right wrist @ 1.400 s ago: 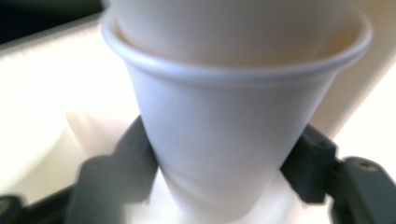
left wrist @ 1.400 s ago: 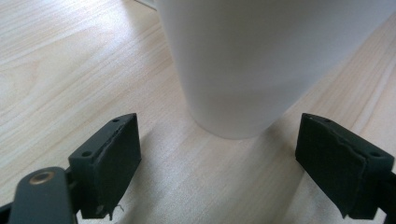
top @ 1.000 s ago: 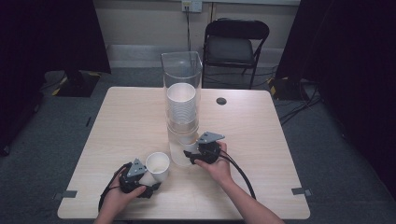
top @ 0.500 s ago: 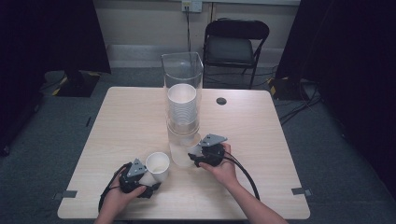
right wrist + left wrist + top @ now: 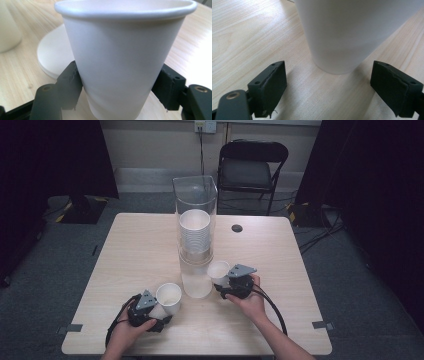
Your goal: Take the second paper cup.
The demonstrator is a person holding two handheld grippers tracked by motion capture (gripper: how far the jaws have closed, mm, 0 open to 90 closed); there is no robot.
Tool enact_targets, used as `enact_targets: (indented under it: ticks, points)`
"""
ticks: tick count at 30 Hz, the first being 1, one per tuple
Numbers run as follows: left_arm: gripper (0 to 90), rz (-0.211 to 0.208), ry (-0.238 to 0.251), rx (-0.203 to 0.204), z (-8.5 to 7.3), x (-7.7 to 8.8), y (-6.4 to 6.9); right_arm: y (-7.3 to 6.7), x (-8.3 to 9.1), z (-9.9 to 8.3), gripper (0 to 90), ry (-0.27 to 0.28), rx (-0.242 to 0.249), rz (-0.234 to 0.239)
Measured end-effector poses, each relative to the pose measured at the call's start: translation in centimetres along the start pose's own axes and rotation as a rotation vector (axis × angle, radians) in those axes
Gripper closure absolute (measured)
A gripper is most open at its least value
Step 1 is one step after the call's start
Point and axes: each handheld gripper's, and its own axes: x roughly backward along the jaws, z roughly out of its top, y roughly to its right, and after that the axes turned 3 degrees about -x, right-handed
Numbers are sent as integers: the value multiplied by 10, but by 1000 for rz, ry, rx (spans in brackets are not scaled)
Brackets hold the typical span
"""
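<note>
At the near edge of the counter (image 5: 125, 245), the left gripper (image 5: 159, 312) rests with its fingers (image 5: 270, 86) spread apart, a white paper cup (image 5: 169, 297) standing free between them. The right gripper (image 5: 223, 281) has its fingers (image 5: 70, 83) clamped on a second cup (image 5: 218, 270), beside the clear dispenser (image 5: 196, 210). Judged progress: one cup is set down and one is extracted but not yet placed; the stack (image 5: 195, 232) inside remains

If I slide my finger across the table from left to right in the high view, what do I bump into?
Left gripper → paper cup standing just ahead of its open jaws → clear dispenser tube with the cup stack → paper cup between the right gripper's jaws → right gripper.
</note>
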Motion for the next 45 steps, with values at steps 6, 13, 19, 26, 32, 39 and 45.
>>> enact_targets:
  ticks: [6,13,19,26,32,39,45]
  points:
    - [131,0,0,-1,0,0,0,9,1,-8,310,0,-42,-7]
    - [131,0,0,0,0,0,0,15,1,-9,306,5,-61,-13]
    - [131,0,0,-1,0,0,0,22,-1,-11,301,12,-96,-15]
    - [131,1,1,0,0,0,0,26,-7,-13,291,2,-125,-23]
    - [131,1,1,0,0,0,0,26,-7,-15,237,0,-130,-39]
    - [131,2,2,0,0,0,0,29,6,-16,186,-18,-146,-25]
    - [131,2,1,0,0,0,0,33,18,-17,172,-8,-144,-22]
